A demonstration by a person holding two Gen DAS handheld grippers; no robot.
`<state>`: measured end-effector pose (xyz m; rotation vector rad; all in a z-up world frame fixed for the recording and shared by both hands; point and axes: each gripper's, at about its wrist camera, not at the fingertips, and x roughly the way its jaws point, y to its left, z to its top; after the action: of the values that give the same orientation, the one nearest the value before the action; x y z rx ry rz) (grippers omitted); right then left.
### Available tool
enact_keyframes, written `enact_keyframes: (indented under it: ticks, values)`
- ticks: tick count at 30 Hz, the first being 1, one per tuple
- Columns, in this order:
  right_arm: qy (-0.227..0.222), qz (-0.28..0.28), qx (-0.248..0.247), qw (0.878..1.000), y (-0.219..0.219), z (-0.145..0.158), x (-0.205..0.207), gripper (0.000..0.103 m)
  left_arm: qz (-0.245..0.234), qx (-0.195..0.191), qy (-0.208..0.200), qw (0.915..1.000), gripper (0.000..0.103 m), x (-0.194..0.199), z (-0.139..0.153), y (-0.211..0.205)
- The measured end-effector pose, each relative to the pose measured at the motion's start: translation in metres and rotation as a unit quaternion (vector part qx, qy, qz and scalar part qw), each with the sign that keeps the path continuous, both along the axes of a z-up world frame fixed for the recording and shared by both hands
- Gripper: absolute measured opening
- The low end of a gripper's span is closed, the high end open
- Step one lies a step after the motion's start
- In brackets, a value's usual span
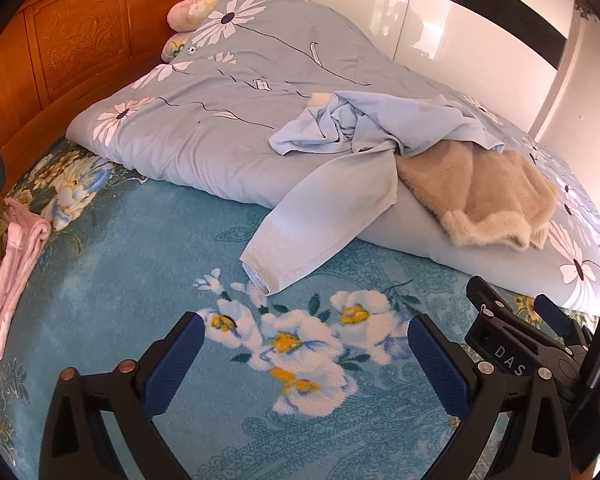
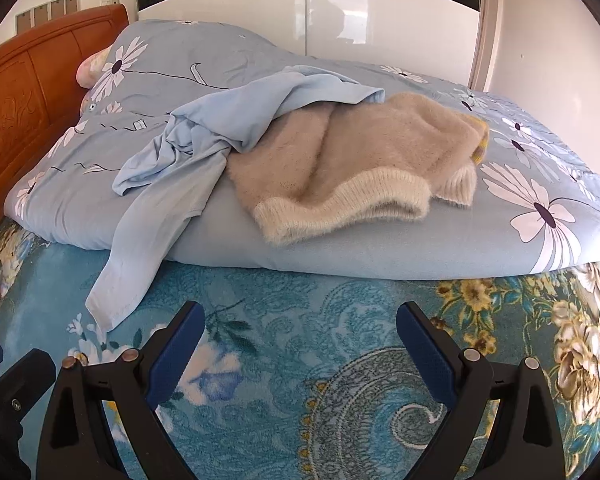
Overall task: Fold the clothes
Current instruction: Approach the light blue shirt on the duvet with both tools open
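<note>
Black housing on the right gripper (image 1: 524,322), seen from the left wrist camera, bears the only legible marking: "DAS". The left gripper (image 1: 306,344) and the right gripper both stand with jaws fully spread, nothing between them, above the teal floral blanket (image 2: 300,312). A crumpled light blue long-sleeved top (image 2: 188,148) and beige fuzzy sweater (image 2: 352,164) lie on the daisy-print duvet (image 1: 204,120), touching. A pink garment (image 1: 12,276) lies well apart.

Carved orange wooden headboard (image 1: 72,44) at the left of a bed under a teal floral plush blanket (image 2: 340,300) and folded blue daisy-print duvet (image 1: 204,128), glossy white wardrobe doors (image 2: 380,12) behind, bright daylight.
</note>
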<state>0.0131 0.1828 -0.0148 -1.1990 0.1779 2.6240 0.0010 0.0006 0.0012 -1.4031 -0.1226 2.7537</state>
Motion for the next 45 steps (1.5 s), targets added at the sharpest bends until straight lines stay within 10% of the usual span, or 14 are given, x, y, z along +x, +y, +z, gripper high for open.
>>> enact_keyframes:
  ticks: [45]
  values:
    - [-0.012, 0.046, 0.005, 0.999, -0.025, -0.013, -0.002, 0.097, 0.015, -0.026, 0.020, 0.9993, 0.103, 0.010, -0.012, -0.005]
